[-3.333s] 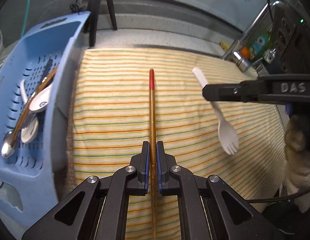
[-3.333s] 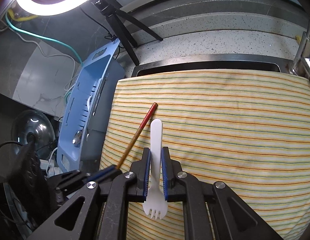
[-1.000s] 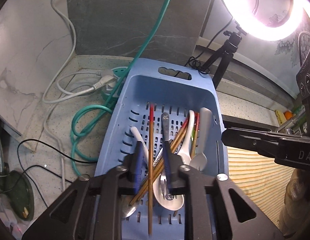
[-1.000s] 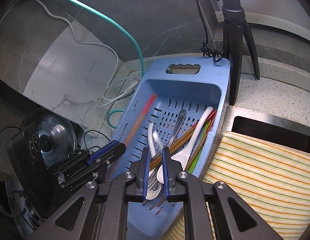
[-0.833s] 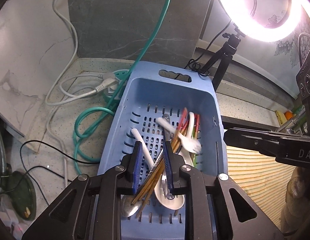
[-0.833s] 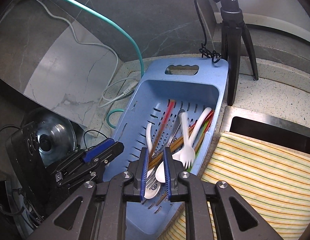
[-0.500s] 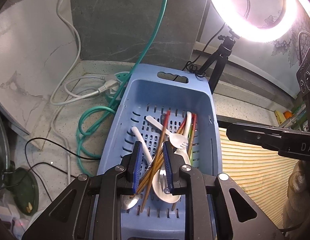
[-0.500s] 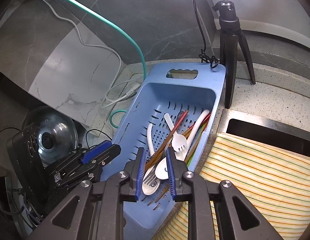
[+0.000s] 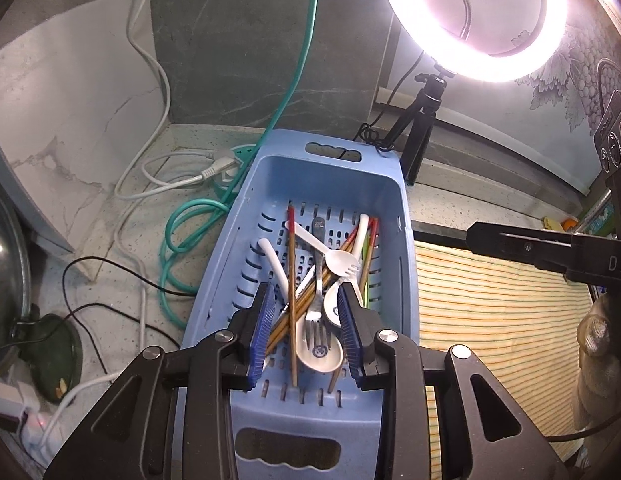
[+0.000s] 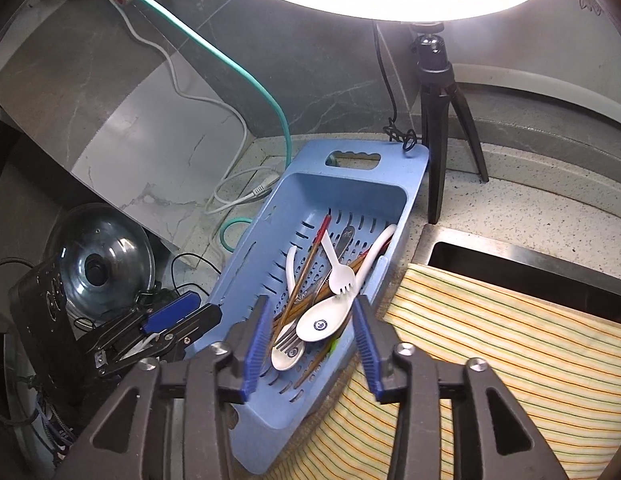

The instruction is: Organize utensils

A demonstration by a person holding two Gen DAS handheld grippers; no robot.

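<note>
Utensils (image 9: 318, 280) in basket (image 9: 390, 184), seemingly left of cloth (image 9: 490, 300)

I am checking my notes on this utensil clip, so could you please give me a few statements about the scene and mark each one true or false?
1. The white plastic fork lies in the blue basket. True.
2. The left claw is clamped on a chopstick. False: its jaws are opening with nothing gripped between them.
3. The red-tipped chopstick lies on the striped cloth. False: it is in the basket.
4. The right claw holds nothing. True; its jaws are opening.
5. A lit ring light stands behind the basket. True.
</note>
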